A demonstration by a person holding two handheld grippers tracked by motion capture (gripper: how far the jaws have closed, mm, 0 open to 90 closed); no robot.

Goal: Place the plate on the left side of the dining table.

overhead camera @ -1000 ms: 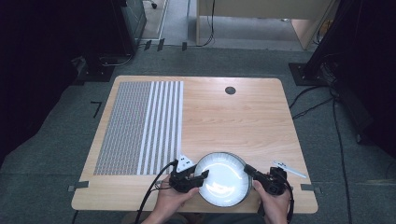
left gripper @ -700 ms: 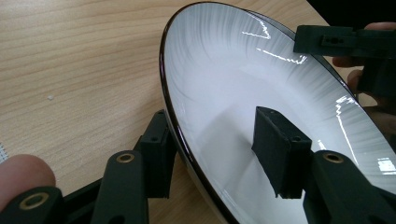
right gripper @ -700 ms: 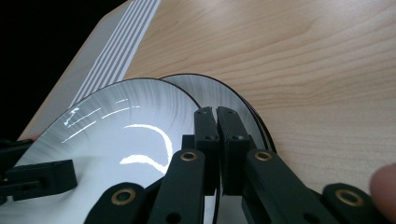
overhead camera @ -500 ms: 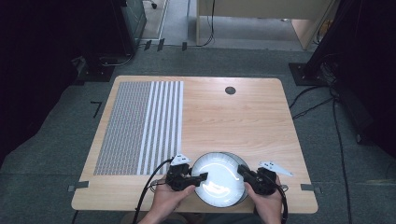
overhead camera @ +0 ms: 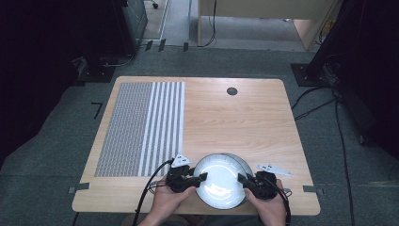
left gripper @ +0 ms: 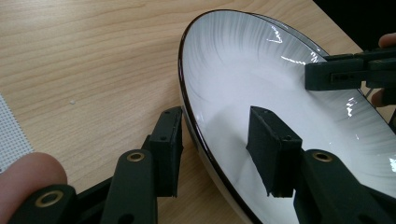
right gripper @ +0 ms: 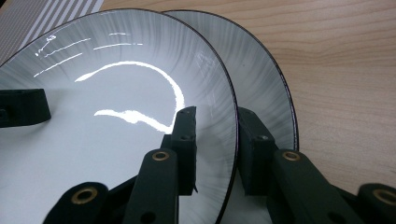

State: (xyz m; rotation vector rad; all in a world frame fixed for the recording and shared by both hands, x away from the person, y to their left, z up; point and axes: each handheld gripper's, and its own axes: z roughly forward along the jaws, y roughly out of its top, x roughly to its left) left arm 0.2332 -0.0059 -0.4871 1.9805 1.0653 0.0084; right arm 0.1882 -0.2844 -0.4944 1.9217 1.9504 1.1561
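Two white plates with thin dark rims sit in a stack at the 6 o'clock edge of the wooden table. The top plate is slid a little off the bottom plate, which peeks out at about 1 o'clock from it.

The left gripper is at the 9 o'clock side of the top plate. In the left gripper view, one jaw is over the white inside of the top plate and the other jaw is outside, under the rim. There is a gap between each jaw and the plate, so the jaws are only partly closed around the rim and do not squeeze it.

The right gripper is at the 3 o'clock side. In the right gripper view, one jaw is on the inside of the top plate and the other jaw is behind its rim, over the bottom plate. These jaws have just been opening, with the rim of the top plate between them. They sit close to the rim, and I cannot tell if they press on it.

A striped grey and white mat lies at 9 o'clock on the table. A small dark round hole is near 12 o'clock.
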